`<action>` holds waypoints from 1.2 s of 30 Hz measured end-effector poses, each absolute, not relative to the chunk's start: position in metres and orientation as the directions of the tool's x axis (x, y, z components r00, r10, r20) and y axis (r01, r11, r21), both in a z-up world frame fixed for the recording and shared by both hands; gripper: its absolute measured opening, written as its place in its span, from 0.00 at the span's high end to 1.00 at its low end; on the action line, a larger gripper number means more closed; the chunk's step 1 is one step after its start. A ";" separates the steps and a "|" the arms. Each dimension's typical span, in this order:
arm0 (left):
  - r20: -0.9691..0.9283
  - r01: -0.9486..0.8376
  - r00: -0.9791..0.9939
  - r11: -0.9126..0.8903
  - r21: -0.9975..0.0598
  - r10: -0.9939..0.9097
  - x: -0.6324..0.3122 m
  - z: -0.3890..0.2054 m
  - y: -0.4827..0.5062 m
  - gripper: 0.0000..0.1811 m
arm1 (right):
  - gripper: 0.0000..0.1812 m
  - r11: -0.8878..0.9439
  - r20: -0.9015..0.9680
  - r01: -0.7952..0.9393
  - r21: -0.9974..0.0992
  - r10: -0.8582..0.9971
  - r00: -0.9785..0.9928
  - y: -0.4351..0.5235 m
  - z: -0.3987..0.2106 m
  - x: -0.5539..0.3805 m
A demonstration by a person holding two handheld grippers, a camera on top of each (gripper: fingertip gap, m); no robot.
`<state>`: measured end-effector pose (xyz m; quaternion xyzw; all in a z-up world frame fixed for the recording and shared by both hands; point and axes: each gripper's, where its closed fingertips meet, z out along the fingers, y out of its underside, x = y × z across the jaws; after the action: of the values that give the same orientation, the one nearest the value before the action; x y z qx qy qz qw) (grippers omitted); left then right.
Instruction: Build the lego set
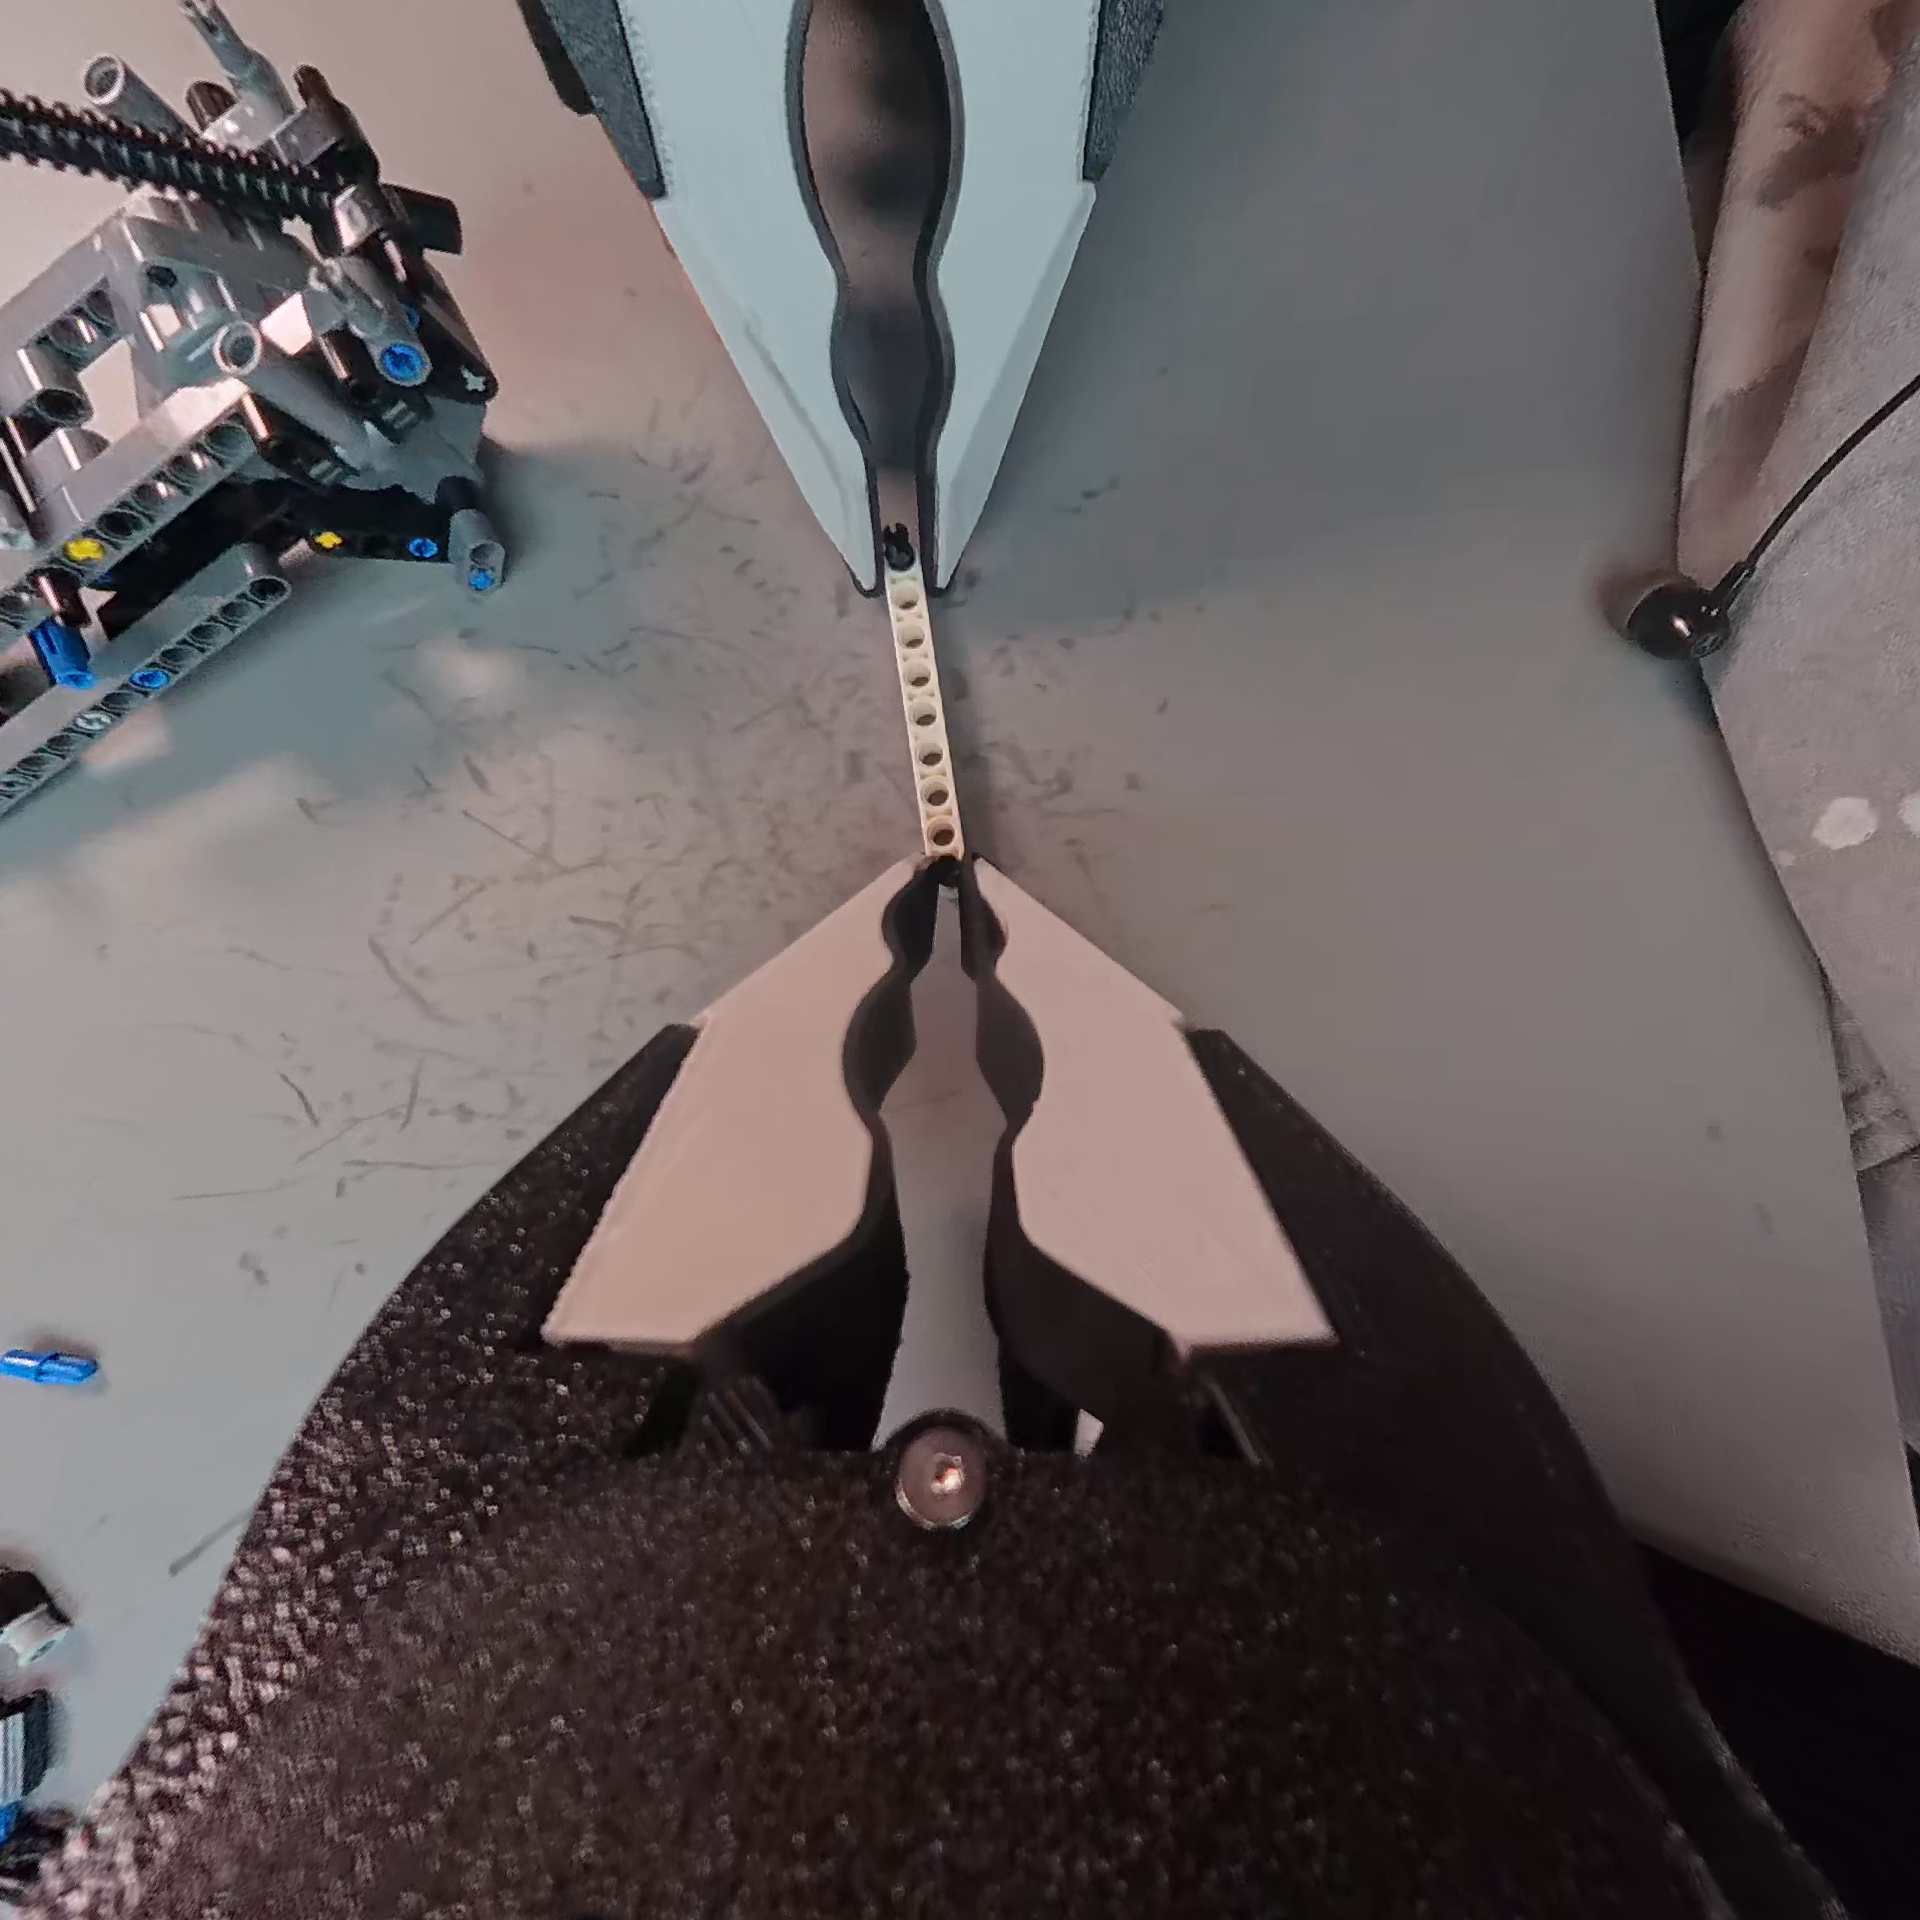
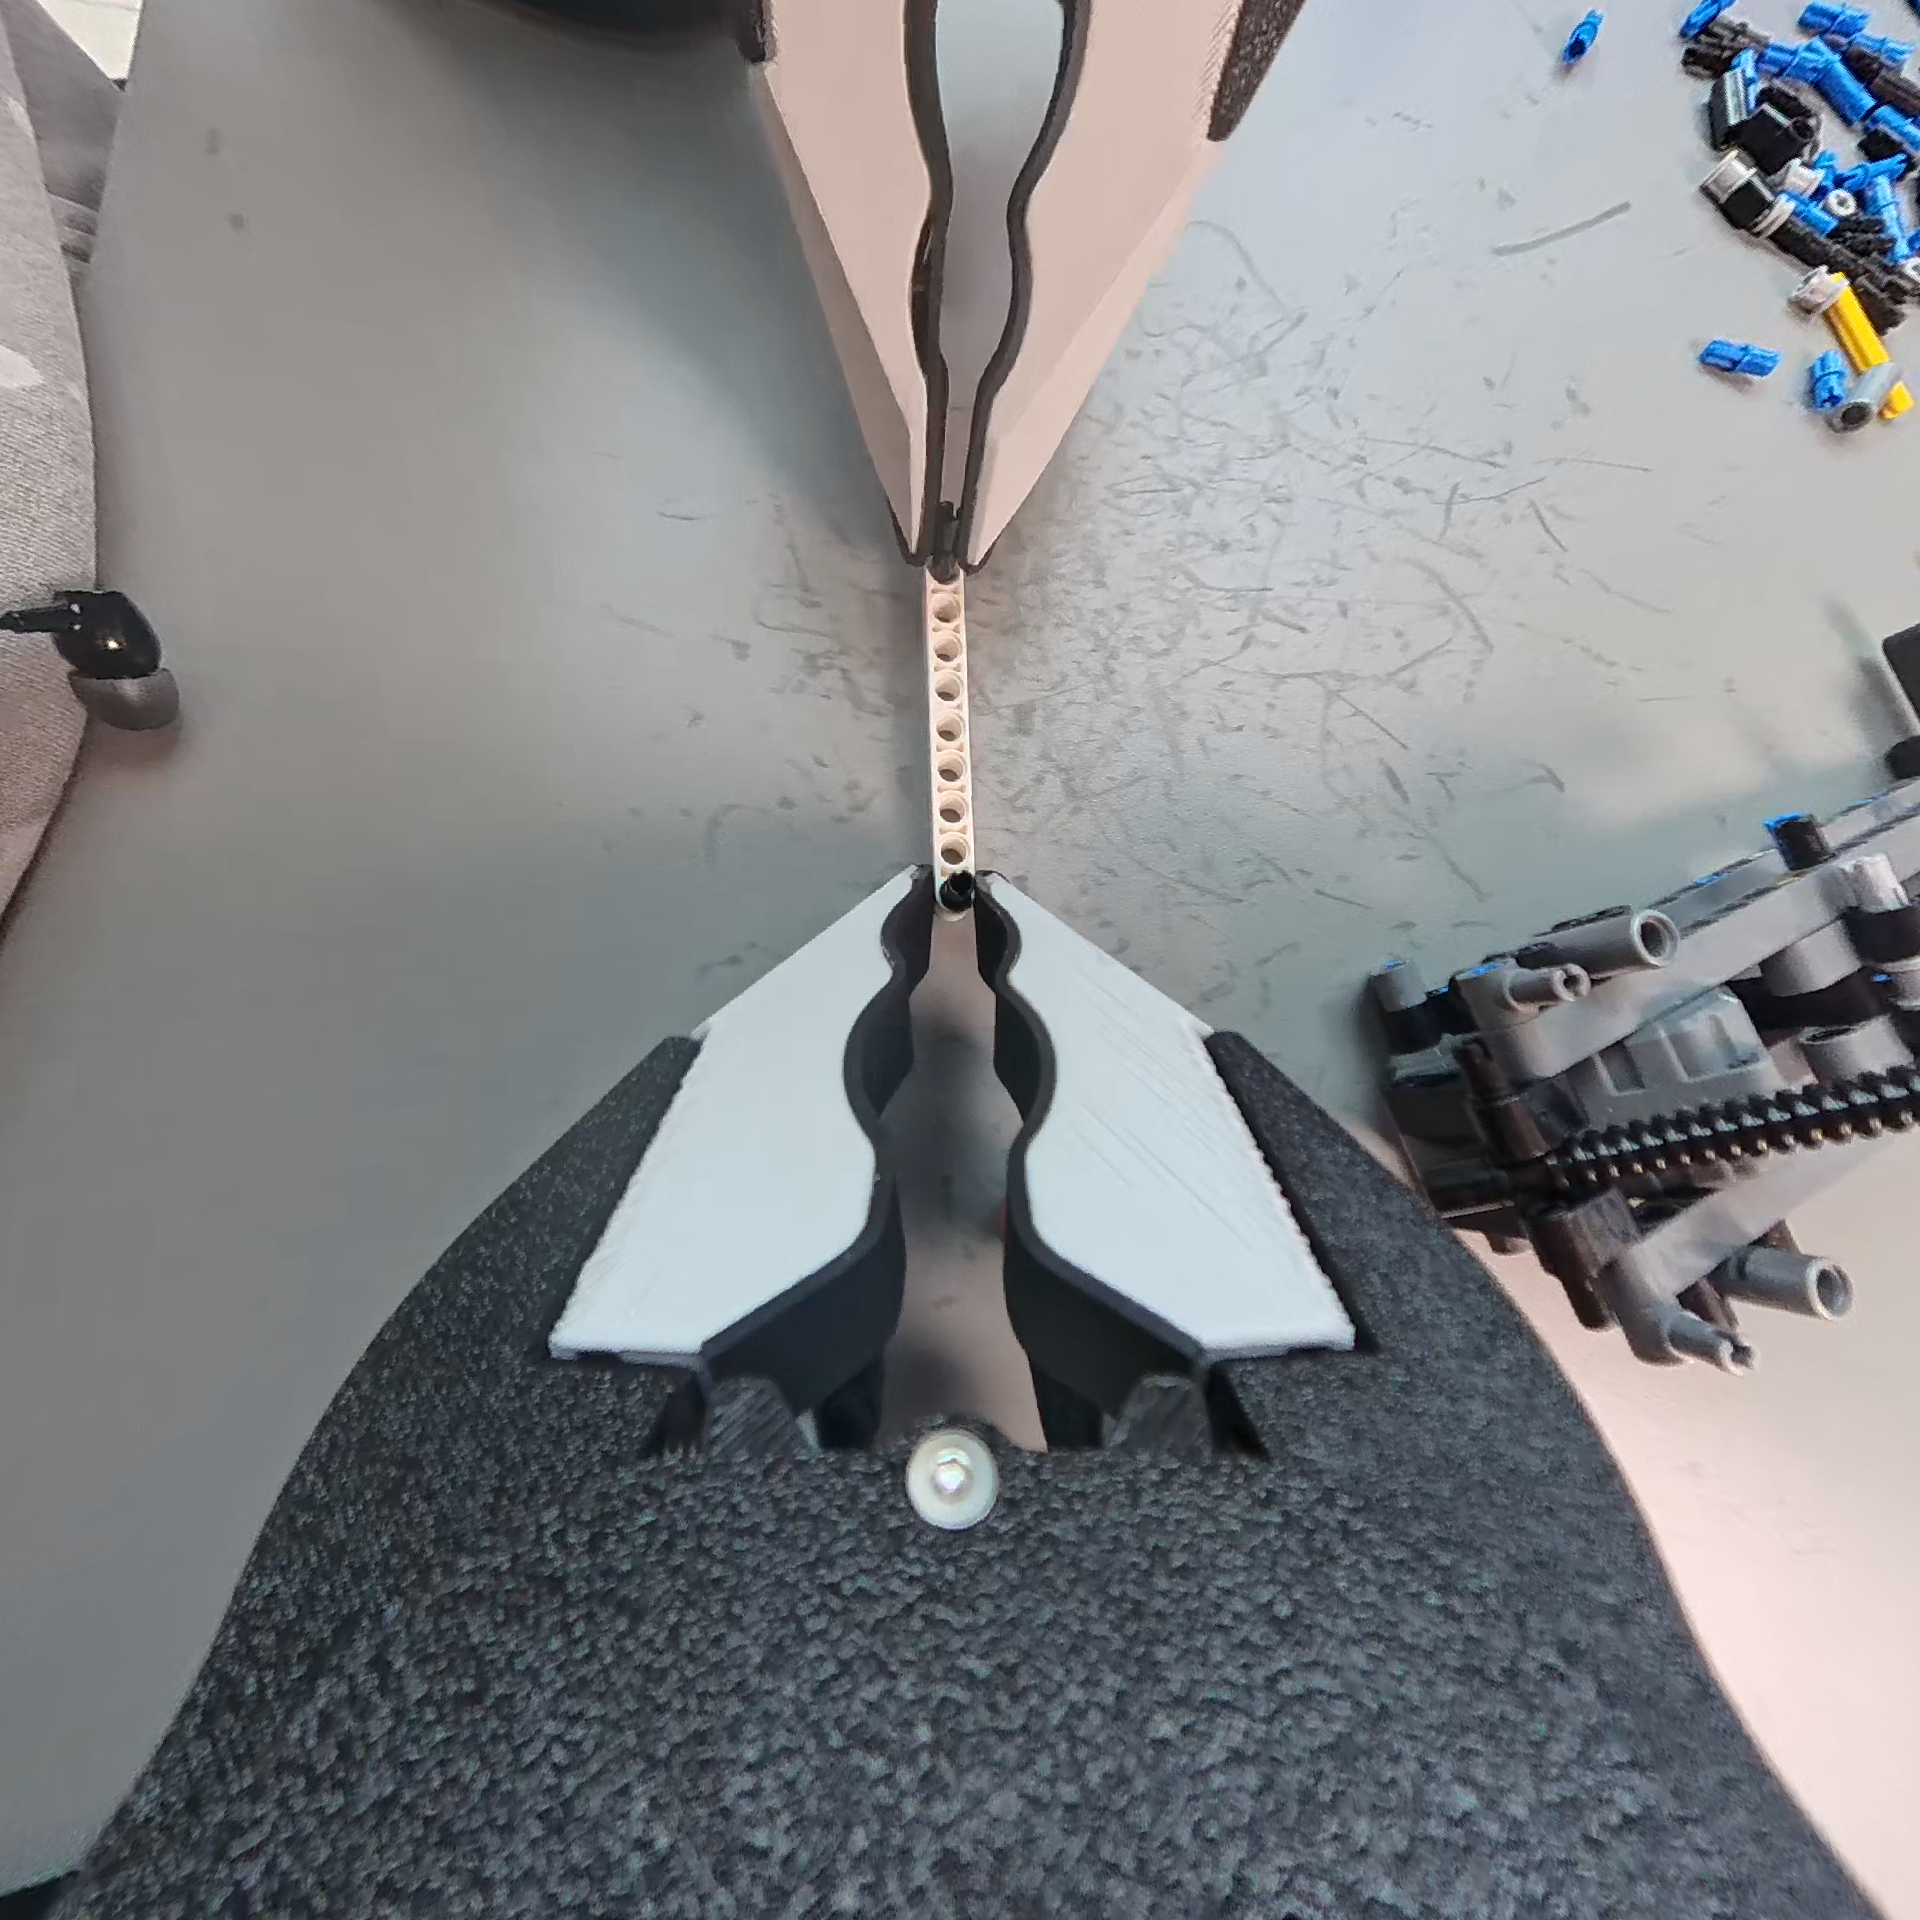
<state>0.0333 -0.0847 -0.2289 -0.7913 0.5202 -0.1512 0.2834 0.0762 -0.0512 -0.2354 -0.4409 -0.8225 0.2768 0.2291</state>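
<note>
White beam (image 1: 925,717), long and thin with a row of holes: you have it spanned in the air between the two tools, above the bench (image 1: 520,987), one end in each.

Handling: judged light and stiff, hard smooth plastic. It should not bend under this grip, but it can pivot or slip if pinched at only one point. A black pin (image 2: 954,889) sits in each end hole; the ends look like the sensible places to hold, leaving the middle holes free.

Near: in the left wrist view the left tool (image 1: 948,864) is clenched on the near end of the beam, its tips closed around the pin there. In the right wrist view the right tool (image 2: 954,883) is likewise clenched on its near end. Each tool appears at the far end in the other's view, so the beam runs straight from tip to tip.

Far: the grey and black lego assembly (image 1: 208,416) stands on the bench, well apart from the beam, to the left in the left wrist view. A pile of loose parts (image 2: 1808,197), blue, black and yellow, lies far right in the right wrist view.
</note>
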 end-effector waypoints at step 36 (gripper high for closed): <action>0.023 -0.683 0.490 -0.400 -0.611 -0.871 0.038 -0.224 -0.085 0.99 | 0.96 0.459 0.133 0.605 -0.651 0.854 -0.504 -0.051 -0.236 0.077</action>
<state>0.0377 -0.0850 -0.2239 -0.8188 0.4745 -0.1723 0.2734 0.0770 -0.0510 -0.2358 -0.4430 -0.8231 0.2727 0.2278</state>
